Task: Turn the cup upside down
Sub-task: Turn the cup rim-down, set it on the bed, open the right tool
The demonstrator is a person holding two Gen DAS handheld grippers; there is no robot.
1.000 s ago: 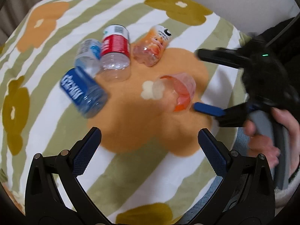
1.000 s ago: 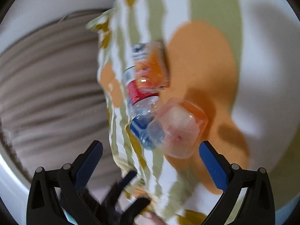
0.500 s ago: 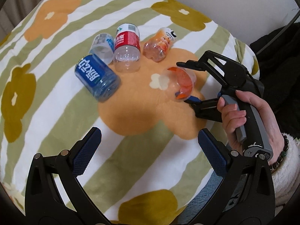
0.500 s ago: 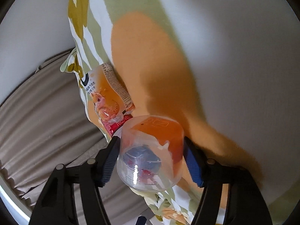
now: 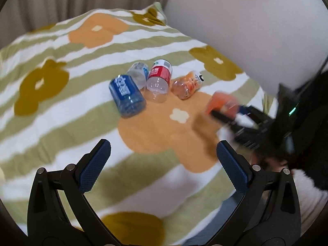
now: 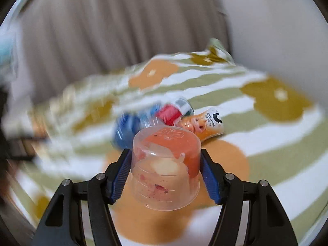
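Note:
The cup [image 6: 166, 166] is clear plastic with an orange print. My right gripper [image 6: 165, 174] is shut on it and holds it with its base up and its mouth down, just above the orange flower of the cloth. In the left wrist view the cup [image 5: 222, 104] is a blurred orange shape at the tip of the right gripper [image 5: 227, 112], at the right. My left gripper [image 5: 164, 164] is open and empty, low over the near part of the cloth.
Several cut bottles lie together behind the cup: a blue one [image 5: 126, 95], a clear one [image 5: 139, 74], a red-labelled one [image 5: 158, 81] and an orange one [image 5: 187, 86]. The flowered striped cloth [image 5: 61, 110] covers the surface. A curtain and a wall stand behind.
My right gripper closed on the cup lying on its side, then lifted and turned it so its base faces up. The left gripper drew back a little.

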